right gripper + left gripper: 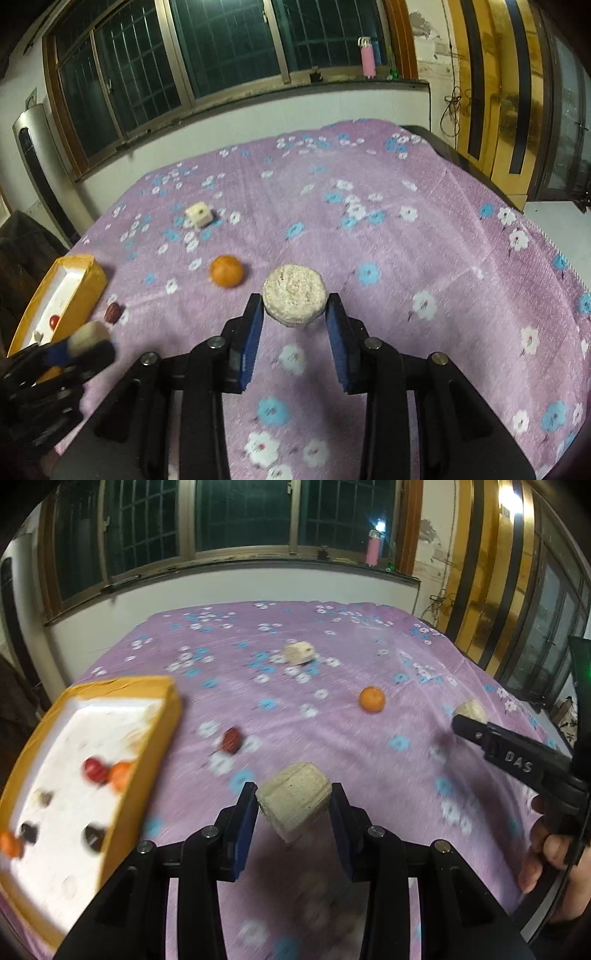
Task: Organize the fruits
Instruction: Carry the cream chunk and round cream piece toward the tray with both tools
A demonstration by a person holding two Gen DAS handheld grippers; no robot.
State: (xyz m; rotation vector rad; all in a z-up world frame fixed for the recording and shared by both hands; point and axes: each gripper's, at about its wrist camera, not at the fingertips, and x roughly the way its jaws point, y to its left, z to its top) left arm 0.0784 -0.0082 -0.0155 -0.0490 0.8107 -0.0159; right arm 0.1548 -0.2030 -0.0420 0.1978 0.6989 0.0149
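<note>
Working left to right, we start at the yellow box (168, 716), which stands at the left of the bench (369, 635) under its purple flowered cloth; small red, orange and dark fruits already lie on its white floor. Just right of the box, a red date (231, 739) lies loose on the cloth. It looks small, wrinkled and light, and we judge it best pinched across its short width.

Next come our left tongs (294, 805), closed on a pale piece (293, 801) held clear of the cloth, with a blue pad on each flat side. It looks dry, porous and crumbly, so we judge a light squeeze on the flat faces safer than a hard one.

A similar pale cube (297, 652) sits farther back, well apart from everything. The orange (372, 699) rests between the cube and the right tongs (295, 306). Being round and smooth, it may roll or slip, so we would take it across its widest part.

The right tongs grip a pale round chunk (295, 301) on opposite sides, lifted off the cloth. Its rough face should give good hold, though the edges may flake.
</note>
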